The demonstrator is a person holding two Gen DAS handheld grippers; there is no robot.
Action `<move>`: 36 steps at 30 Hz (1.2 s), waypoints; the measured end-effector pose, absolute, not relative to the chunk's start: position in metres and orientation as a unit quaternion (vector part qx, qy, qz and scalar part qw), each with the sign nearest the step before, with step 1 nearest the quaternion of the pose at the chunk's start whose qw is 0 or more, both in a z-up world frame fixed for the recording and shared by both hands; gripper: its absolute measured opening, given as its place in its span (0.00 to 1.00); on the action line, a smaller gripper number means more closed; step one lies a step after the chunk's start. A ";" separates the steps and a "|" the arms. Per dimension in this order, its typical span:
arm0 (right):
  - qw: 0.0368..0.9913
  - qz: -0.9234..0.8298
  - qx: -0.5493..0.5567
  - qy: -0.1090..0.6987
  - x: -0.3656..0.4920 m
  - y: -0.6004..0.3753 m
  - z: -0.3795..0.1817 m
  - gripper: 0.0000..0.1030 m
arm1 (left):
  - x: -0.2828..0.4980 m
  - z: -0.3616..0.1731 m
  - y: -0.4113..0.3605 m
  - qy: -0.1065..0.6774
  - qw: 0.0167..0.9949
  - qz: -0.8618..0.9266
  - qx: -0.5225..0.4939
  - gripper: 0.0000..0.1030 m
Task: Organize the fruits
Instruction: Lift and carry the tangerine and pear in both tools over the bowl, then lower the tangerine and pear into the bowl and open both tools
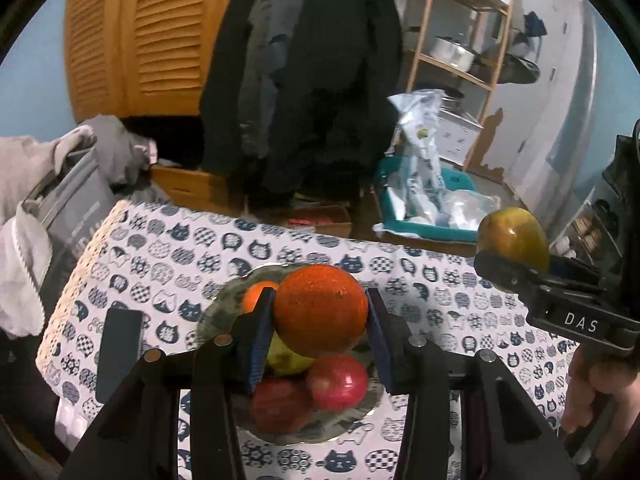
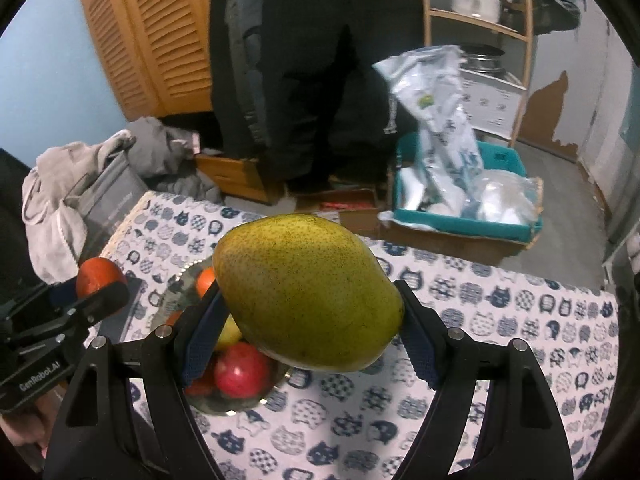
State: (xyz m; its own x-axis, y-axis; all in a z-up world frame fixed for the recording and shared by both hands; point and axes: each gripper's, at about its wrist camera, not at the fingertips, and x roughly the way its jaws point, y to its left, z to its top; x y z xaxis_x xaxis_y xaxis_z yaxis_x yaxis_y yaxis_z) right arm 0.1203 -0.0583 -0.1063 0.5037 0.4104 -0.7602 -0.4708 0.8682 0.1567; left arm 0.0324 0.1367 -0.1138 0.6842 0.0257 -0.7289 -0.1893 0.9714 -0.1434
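Gripping an orange point(image 1: 320, 310), the left gripper point(image 1: 320, 332) has its blue pads point(image 1: 259, 340) pressed on both sides of the fruit, which sits between the fingertips, above a silver plate point(image 1: 218, 312). Plate sits on a cat-print tablecloth point(image 1: 160, 264) and holds two red apples point(image 1: 338, 380), a yellow-green fruit point(image 1: 286, 356) and a smaller orange fruit point(image 1: 256, 296) at the far rim. Right gripper point(image 2: 312, 332) is clamped on a yellow-green mango point(image 2: 308, 292); the mango lies crosswise between the fingers, bulging past the tips, off to the right of the plate over the cloth. In the left wrist view the mango shows near the right edge, well apart from the orange. A dark flat rectangular object point(image 1: 119, 354) lies left of the plate.
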 end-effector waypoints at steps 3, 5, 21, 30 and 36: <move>0.861 0.264 -0.040 0.433 0.123 -0.040 -0.111 0.78 | 0.032 -0.119 0.151 0.395 0.909 0.067 -0.112 0.43; 0.857 0.269 -0.042 0.438 0.125 -0.029 -0.116 0.78 | 0.033 -0.126 0.159 0.400 0.906 0.070 -0.116 0.43; 0.803 0.283 -0.049 0.523 0.148 0.023 -0.202 0.78 | 0.058 -0.215 0.185 0.483 0.860 0.076 -0.144 0.43; 0.775 0.280 -0.033 0.565 0.155 0.024 -0.238 0.78 | 0.065 -0.253 0.183 0.527 0.833 0.072 -0.155 0.44; 0.761 0.287 -0.028 0.582 0.157 0.030 -0.248 0.79 | 0.065 -0.252 0.181 0.522 0.837 0.072 -0.148 0.69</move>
